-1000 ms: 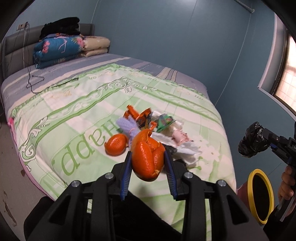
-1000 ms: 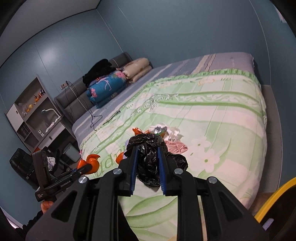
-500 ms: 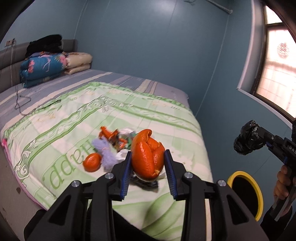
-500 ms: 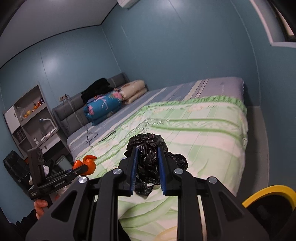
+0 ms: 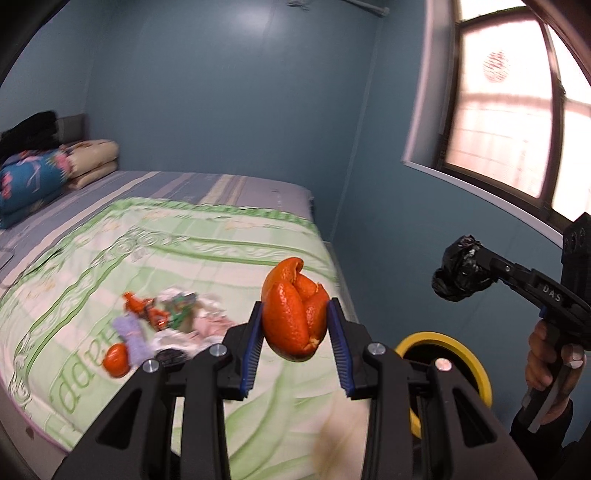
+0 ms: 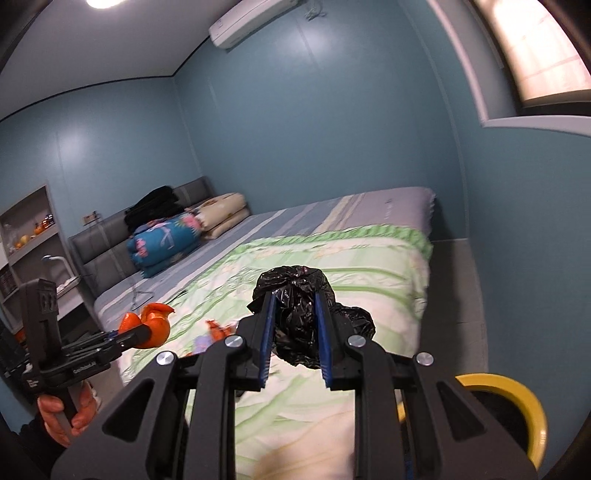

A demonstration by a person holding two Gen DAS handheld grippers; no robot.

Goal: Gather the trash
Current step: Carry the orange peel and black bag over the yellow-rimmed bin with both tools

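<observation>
peel (image 5: 294,315) gripped; apparently bag (image 6: 297,320) too

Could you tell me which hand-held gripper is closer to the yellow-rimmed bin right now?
The right hand-held gripper, probably: the yellow-rimmed bin sits just below and beside it. The left hand-held gripper, holding orange peel, is over the bed's edge, further off.

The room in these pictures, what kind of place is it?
Most likely a home bedroom: a large bed with a green quilt, folded bedding stacked by the headboard, and an air conditioner on the wall.
</observation>
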